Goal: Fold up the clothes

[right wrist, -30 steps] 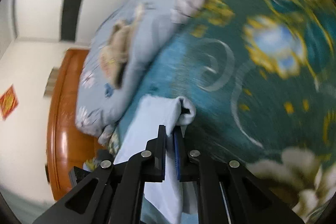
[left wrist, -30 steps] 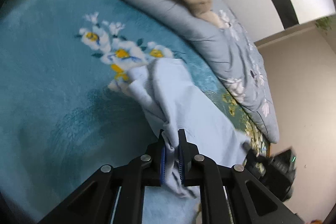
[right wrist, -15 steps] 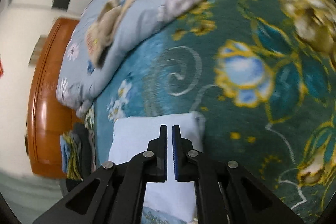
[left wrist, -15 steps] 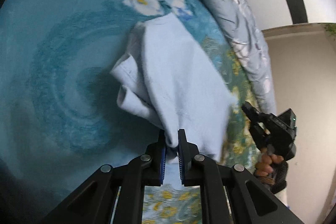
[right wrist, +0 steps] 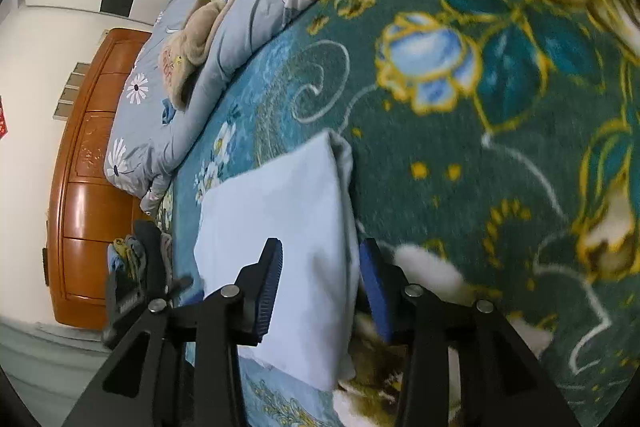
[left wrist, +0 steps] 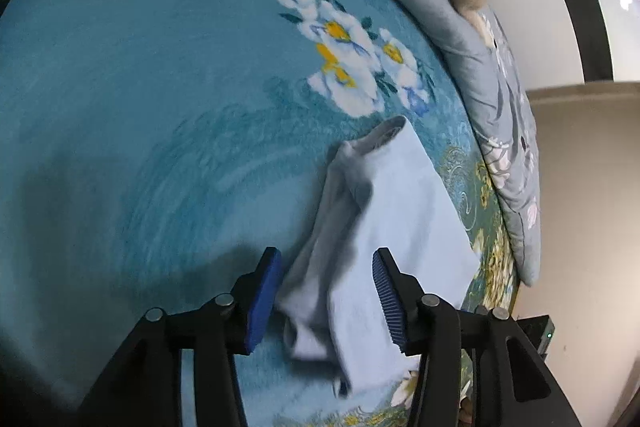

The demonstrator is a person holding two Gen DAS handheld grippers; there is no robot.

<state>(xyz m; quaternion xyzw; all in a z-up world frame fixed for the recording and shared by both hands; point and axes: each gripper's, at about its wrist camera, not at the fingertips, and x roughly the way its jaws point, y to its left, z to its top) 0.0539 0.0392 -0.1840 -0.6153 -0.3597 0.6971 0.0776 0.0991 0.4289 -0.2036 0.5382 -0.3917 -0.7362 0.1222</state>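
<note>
A pale blue garment [left wrist: 396, 219] lies folded on the teal flowered blanket [left wrist: 140, 87]. Its bunched left edge runs down between the fingers of my left gripper [left wrist: 326, 289], whose jaws are opening; the blue pads stand clear of the cloth. In the right wrist view the same garment [right wrist: 288, 227] lies flat as a rectangle, and its right edge sits between the fingers of my right gripper [right wrist: 320, 287]. Those jaws are opening too, with the pads off the cloth.
A grey flowered quilt [right wrist: 256, 7] with a beige garment [right wrist: 192, 39] on it lies along the far side of the bed. A wooden cabinet [right wrist: 84, 187] stands past the bed's end. The other gripper [right wrist: 136, 279] shows at the left, held by a hand.
Both grippers were shut on the raised garment; they came down, the garment now lies on the blanket, and both pairs of jaws have let go and spread apart.
</note>
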